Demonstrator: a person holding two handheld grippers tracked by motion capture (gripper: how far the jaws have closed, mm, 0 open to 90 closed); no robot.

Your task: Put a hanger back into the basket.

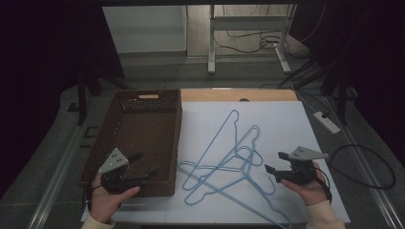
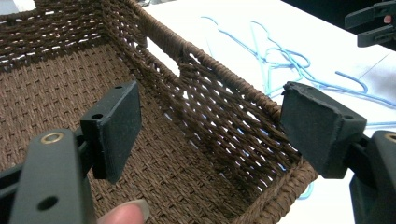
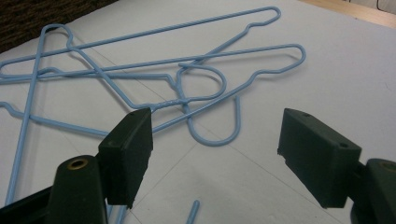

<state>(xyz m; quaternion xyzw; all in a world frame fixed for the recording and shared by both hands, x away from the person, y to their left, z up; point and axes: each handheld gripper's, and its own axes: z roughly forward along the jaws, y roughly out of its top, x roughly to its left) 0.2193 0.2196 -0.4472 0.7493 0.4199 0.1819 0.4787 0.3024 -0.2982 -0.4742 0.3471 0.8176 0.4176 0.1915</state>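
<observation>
Several light blue wire hangers (image 1: 229, 164) lie tangled on the white table sheet (image 1: 277, 124), right of a brown woven basket (image 1: 165, 143). My left gripper (image 1: 147, 168) hovers open over the basket's near right corner; in the left gripper view its pads (image 2: 116, 126) frame the empty basket's inner wall (image 2: 219, 112). Open as well, my right gripper (image 1: 276, 162) sits just right of the pile. In the right gripper view the hangers (image 3: 154, 70) spread beyond the empty jaws, with one hook (image 3: 219, 126) nearest.
A wooden strip (image 1: 239, 94) runs along the table's far edge. A white power strip (image 1: 327, 121) and black cables (image 1: 367, 167) lie off the right side. Table legs (image 1: 211, 43) and more cables stand on the floor beyond.
</observation>
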